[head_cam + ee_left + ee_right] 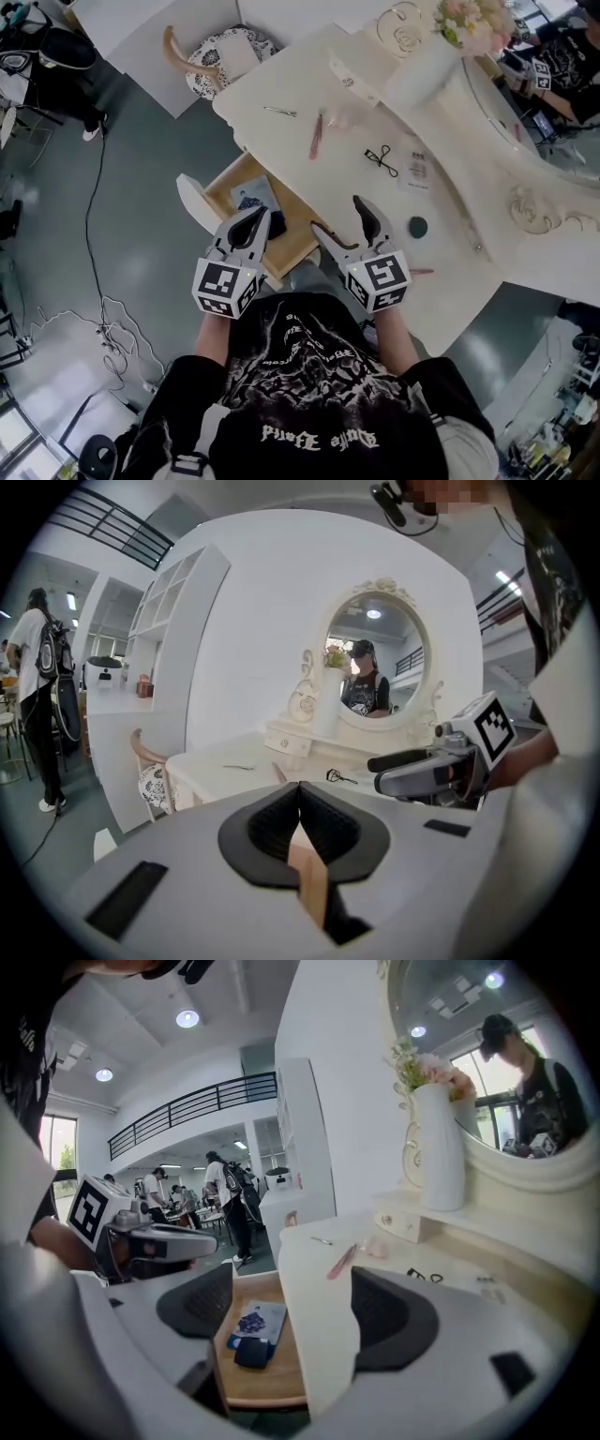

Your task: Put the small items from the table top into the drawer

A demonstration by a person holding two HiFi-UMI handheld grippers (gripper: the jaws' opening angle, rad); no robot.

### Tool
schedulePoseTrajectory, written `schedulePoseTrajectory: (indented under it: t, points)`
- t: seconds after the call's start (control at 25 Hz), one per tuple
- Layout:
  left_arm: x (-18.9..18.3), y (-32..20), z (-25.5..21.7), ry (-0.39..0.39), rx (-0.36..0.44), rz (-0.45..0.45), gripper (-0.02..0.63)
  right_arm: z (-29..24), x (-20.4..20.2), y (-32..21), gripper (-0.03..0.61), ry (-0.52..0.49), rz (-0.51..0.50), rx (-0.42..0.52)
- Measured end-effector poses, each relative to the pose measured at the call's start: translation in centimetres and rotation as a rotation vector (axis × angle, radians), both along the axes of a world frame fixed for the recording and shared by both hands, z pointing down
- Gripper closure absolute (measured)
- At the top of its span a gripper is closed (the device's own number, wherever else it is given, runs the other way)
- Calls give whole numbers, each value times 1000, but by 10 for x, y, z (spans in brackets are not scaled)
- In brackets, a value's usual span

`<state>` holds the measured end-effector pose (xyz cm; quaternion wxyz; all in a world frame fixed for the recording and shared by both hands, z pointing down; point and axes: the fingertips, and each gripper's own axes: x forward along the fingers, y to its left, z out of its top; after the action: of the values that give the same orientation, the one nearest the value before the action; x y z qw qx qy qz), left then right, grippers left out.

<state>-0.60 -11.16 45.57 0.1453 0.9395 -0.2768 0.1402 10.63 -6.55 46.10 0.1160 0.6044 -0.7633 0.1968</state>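
Presently, step: next pickup; drawer [281,248] open.
Left gripper [258,214]: jaws together, empty.
Right gripper [337,214]: jaws apart, empty.
Next move: probably reach the dark disc [418,226], at its 3 o'clock.

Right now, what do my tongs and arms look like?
Left tongs and right tongs: light grey shells, black ribbed pads, tapered tips. Each carries a white cube with black square markers. Black short-sleeved T-shirt with white print.
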Motion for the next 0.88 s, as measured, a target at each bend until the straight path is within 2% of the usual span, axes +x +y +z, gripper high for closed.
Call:
schedulePoseTrajectory:
  t: [0.16,0.28,0.4,0.52,0.88]
  points:
    - [19,10,-4,6,16,62,598,-6,26,12,183,-14,131,33]
    - [29,16,-5,7,18,99,598,-7,35,21,194,-1,166,37]
    - [38,21,-7,14,19,122,598,-5,43,32,258,11,206,32]
    - [46,25,-8,21,23,144,598,-4,51,41,354,24,249,30]
    - [48,28,-11,29,28,157,598,-9,68,51,519,61,355,51]
